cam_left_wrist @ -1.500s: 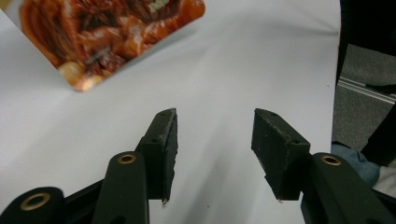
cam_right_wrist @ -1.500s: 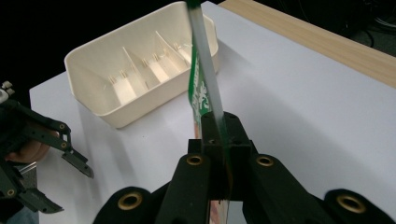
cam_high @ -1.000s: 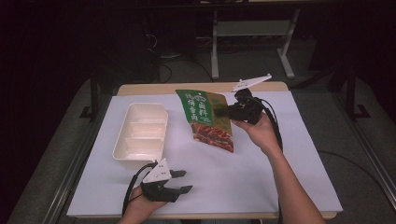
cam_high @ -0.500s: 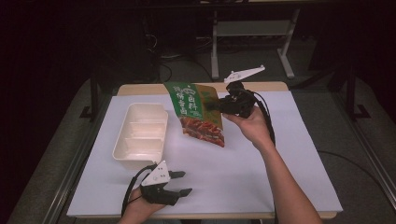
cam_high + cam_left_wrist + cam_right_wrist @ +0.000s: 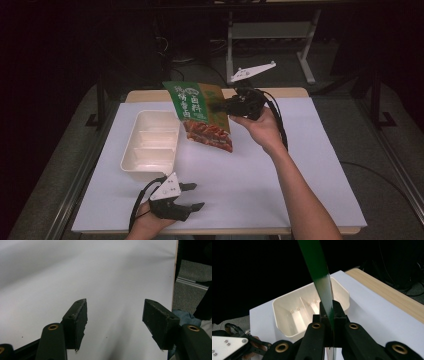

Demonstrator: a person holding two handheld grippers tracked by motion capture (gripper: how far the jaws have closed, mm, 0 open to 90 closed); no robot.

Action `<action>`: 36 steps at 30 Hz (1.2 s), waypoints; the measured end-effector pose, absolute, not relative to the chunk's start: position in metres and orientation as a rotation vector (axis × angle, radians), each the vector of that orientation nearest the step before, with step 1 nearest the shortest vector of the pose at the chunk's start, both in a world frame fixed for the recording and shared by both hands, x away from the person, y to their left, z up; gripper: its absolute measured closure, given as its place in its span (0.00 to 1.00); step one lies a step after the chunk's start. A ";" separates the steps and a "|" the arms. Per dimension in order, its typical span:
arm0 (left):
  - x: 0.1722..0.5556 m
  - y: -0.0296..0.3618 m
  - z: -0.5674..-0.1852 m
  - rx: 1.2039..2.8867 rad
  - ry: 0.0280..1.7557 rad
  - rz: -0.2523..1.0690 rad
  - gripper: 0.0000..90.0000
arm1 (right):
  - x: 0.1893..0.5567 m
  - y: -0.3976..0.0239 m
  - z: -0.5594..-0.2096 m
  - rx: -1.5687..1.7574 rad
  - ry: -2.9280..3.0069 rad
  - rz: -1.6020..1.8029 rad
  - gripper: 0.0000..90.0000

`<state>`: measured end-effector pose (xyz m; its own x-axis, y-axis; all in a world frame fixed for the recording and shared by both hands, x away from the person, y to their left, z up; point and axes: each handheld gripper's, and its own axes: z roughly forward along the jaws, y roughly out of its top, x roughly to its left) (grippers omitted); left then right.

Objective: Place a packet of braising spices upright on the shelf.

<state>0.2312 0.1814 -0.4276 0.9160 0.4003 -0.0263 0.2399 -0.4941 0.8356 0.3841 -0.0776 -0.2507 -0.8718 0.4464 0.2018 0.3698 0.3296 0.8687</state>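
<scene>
A green snack bag with a picture of food on its lower part hangs tilted in the air over the table, just right of the cream tray. My right gripper is shut on the bag's right edge. In the right gripper view the bag stands edge-on between the closed jaws of the right gripper, with the divided tray beyond. My left gripper rests near the table's front edge. Its jaws have just been opening, and the left gripper holds nothing.
A white sheet covers the table, with bare wood along the far edge. A white metal stand is on the dark floor behind. The table's edge runs close beside the left gripper.
The right hand has lifted the bag off the table and carried it up and left towards the tray, tilting it more upright. The left hand has stayed in place.
</scene>
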 end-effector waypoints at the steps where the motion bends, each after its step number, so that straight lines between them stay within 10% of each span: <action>1: 0.231 0.182 -0.428 2.108 0.460 0.213 0.39 | 0.384 -0.076 -0.249 0.766 2.506 1.604 1.00; 36: 0.230 0.186 -0.430 2.124 0.450 0.238 0.37 | 0.407 0.012 -0.244 0.613 2.541 1.679 1.00</action>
<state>0.2301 0.1861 -0.4303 0.9145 0.4046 -0.0014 0.2263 -0.5086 0.8308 0.4070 0.0120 -0.2439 -0.9215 0.3416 0.1849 0.3040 0.3378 0.8908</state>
